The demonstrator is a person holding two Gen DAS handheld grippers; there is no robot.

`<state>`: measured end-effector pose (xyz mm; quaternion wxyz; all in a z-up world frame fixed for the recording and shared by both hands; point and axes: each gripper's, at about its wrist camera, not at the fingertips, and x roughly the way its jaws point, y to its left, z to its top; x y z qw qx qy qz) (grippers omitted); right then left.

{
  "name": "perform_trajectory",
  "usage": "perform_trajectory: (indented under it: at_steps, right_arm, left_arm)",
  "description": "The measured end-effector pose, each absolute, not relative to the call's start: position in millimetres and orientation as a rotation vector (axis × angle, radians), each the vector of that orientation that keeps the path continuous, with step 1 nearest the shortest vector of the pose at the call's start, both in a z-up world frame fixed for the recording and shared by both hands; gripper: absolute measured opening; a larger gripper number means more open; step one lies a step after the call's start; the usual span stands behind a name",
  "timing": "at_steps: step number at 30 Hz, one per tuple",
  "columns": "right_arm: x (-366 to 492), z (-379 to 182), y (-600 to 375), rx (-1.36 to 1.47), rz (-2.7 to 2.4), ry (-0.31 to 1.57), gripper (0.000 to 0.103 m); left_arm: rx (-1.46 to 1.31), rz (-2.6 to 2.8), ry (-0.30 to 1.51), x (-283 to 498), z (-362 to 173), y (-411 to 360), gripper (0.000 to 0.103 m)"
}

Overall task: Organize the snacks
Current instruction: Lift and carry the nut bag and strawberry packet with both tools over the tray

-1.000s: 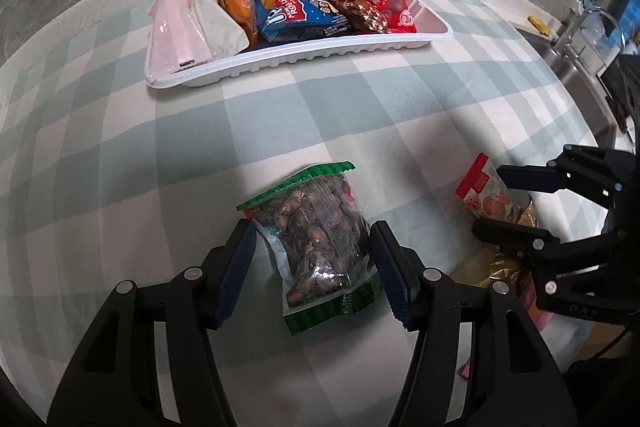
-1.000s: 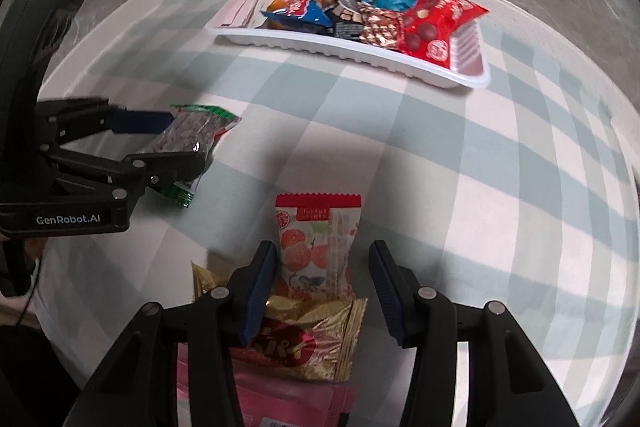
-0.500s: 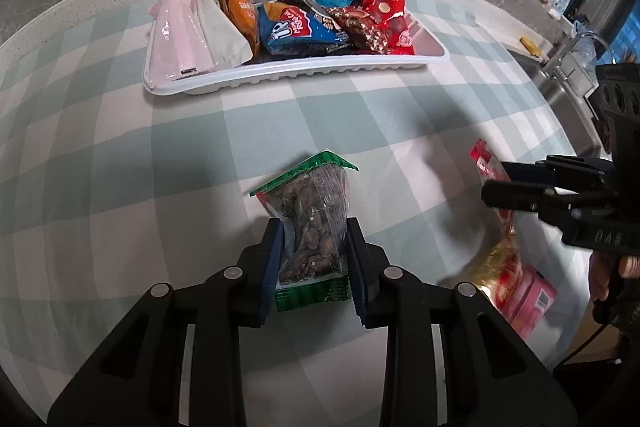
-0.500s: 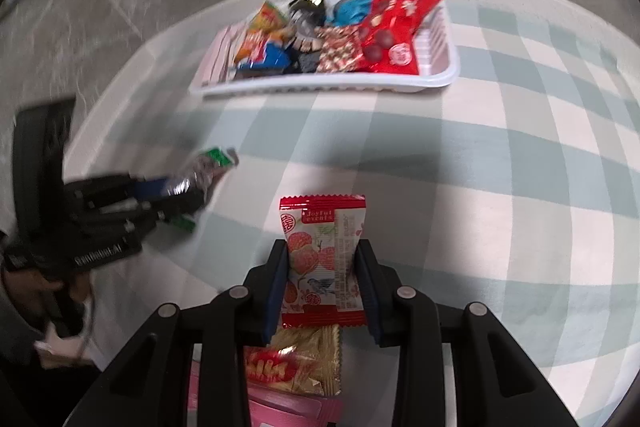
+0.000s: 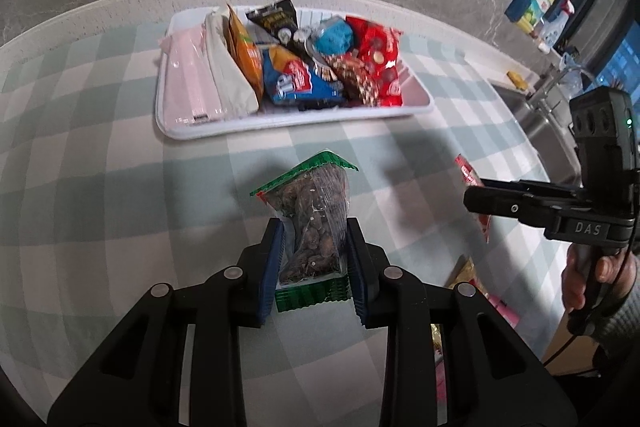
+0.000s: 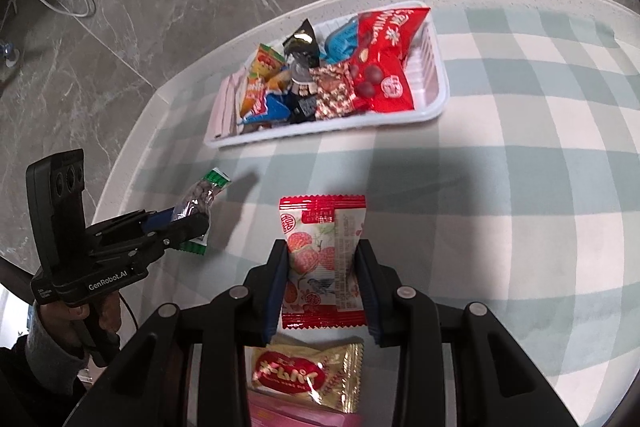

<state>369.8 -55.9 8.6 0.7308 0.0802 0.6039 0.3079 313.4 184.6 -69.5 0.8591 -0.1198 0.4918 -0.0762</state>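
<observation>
My left gripper point(image 5: 314, 259) is shut on a clear bag of nuts with green ends point(image 5: 312, 223), lifted off the checked tablecloth; the same bag point(image 6: 200, 195) shows in the right wrist view. My right gripper point(image 6: 322, 279) is shut on a red and white fruit-print snack packet point(image 6: 324, 259), also raised above the cloth. A white tray point(image 5: 416, 103) at the far side of the table holds several snack packets, among them a red bag point(image 6: 384, 55), a blue bag point(image 5: 292, 79) and pink packs point(image 5: 188, 83).
A gold and red candy packet point(image 6: 304, 375) and a pink pack point(image 6: 296, 417) lie below my right gripper near the table's front edge. A sink and bottles point(image 5: 536, 7) stand at the far right. A hand point(image 5: 592, 275) holds the other gripper.
Both grippers closed on their packets, the left on the nut bag and the right on the fruit packet, and lifted them off the cloth. The right gripper rolled and shifted sideways.
</observation>
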Motion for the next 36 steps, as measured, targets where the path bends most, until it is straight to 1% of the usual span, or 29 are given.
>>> perform_trajectory:
  at_steps: [12,25,36]
  right_arm:
    - [396,16,-48,0.220,0.695,1.312,0.036]
    - [436,27,-27,0.206,0.721,1.261,0.036]
    - [469,25,-3,0.174,0.742,1.242,0.036]
  left_arm:
    - [-0.294,-0.154,0.997,332,-50,204,0.028]
    - [-0.303,-0.149,0.956,371,-31,216,0.028]
    - [-0.292,-0.135,0.954,410,-29,222,0.028]
